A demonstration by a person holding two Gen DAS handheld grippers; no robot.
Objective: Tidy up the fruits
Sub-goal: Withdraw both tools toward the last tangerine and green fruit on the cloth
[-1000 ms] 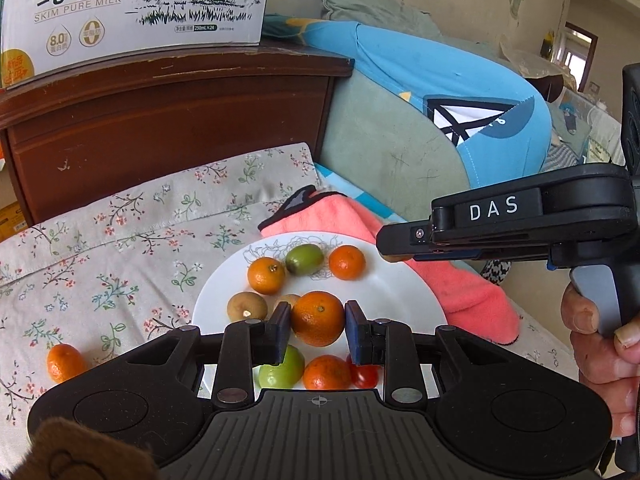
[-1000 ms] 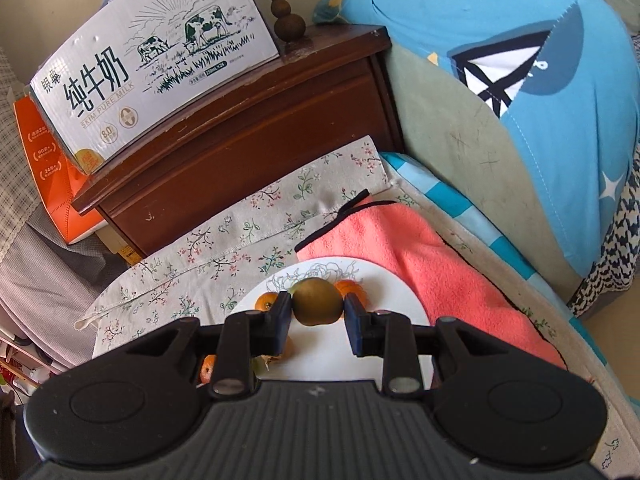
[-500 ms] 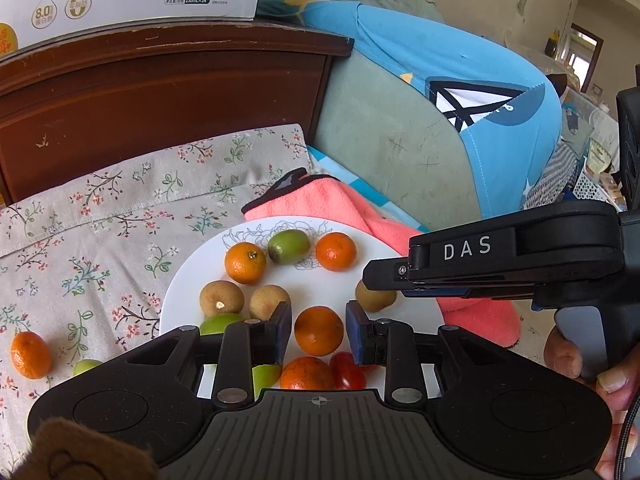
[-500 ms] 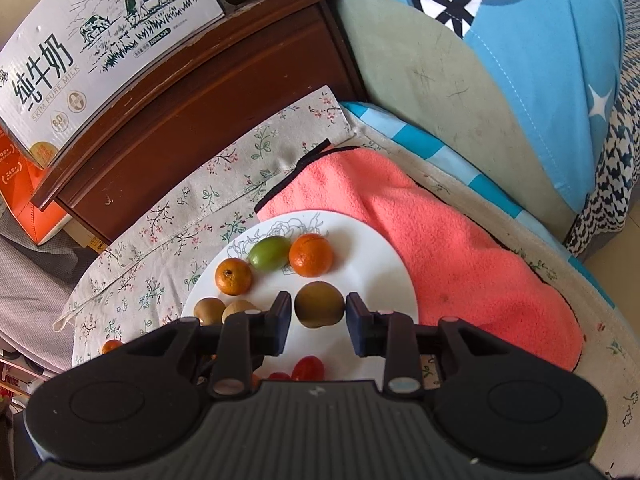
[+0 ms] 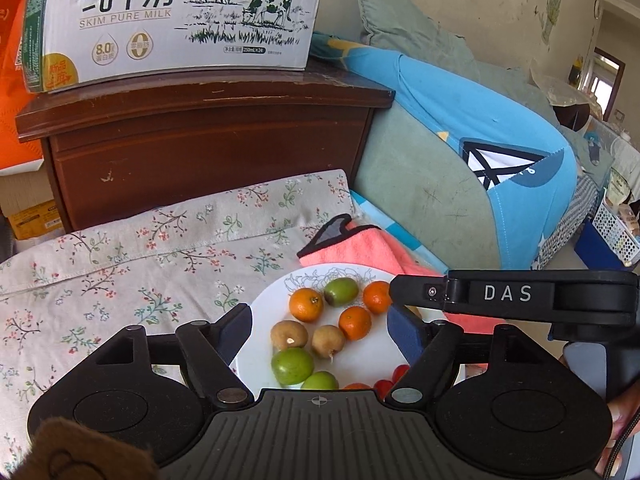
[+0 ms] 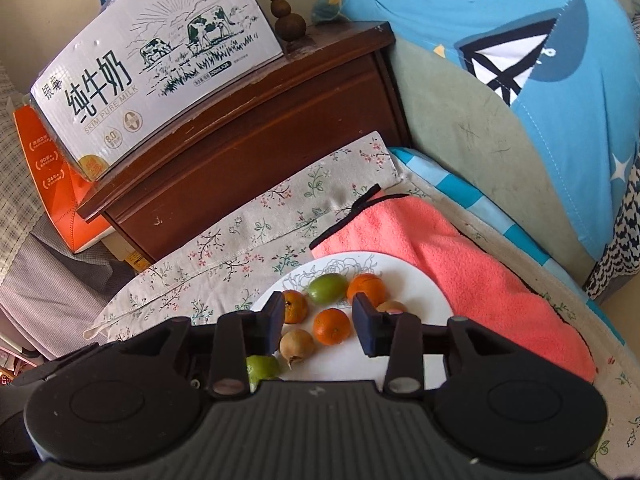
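Both your grippers have just opened and grasp nothing: the left gripper (image 5: 320, 330) dropped its orange (image 5: 354, 322) on the plate (image 5: 256, 312), the right gripper (image 6: 318, 324) its brown fruit (image 6: 390, 306). Fetch more.

The milk carton (image 5: 172, 20) standing on the wooden cabinet (image 5: 208, 136) carries large Chinese characters 纯牛奶 with "SKIM PURE MILK" beneath them, and under that two round marks reading "8.0" and "0". The right gripper (image 5: 508, 293), seen from the left wrist, bears white letters "DAS" on its side. The print on the orange box (image 6: 48, 168) beside the cabinet is too small to read.
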